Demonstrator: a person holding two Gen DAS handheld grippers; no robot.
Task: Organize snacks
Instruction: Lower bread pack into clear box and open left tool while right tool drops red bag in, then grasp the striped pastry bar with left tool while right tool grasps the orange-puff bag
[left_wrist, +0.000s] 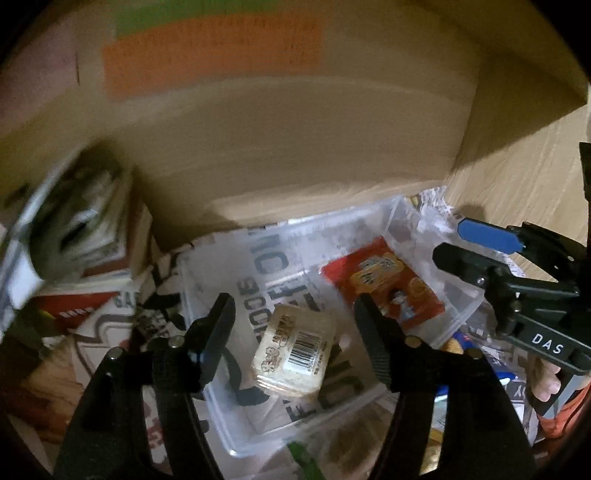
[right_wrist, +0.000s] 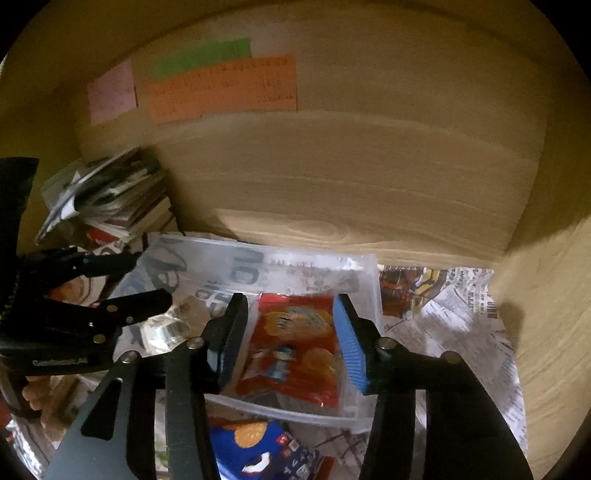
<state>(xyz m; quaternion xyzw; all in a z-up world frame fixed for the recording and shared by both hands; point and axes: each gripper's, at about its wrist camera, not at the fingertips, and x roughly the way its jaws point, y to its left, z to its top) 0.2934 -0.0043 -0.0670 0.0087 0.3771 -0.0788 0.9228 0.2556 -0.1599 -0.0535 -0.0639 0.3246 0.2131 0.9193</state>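
While both grippers are hanging over the clear bin (left_wrist: 436, 306), their jaws are standing apart and pinching nothing. Between and just ahead of the left gripper (left_wrist: 293, 314) fingers, a pale cracker pack (left_wrist: 293, 350) with a barcode is lying tilted on the bin floor, touching neither finger. Ahead and to its right, a red snack bag (left_wrist: 384, 284) is lying flat in the same bin. Farther right, the right gripper (left_wrist: 454, 240) is reaching in, a hand (left_wrist: 546, 380) below it cut off by the edge.

From the right wrist, the right gripper (right_wrist: 291, 325) is framing the red bag (right_wrist: 291, 354) between its spread fingers, apparently above it; contact is hard to judge. Below its fingers, outside the bin (right_wrist: 373, 295), a blue bag (right_wrist: 255, 450) is showing only in part, hidden by the tool. To its left, the left gripper (right_wrist: 144, 280) is blocking the cracker pack, leaving only a shiny blurred patch. Beyond that, a stack of books (right_wrist: 118, 206) is smeared by blur. Newspaper (right_wrist: 461, 314) is lining the shelf, its print unreadable, as is the writing on the orange note (right_wrist: 229, 88).
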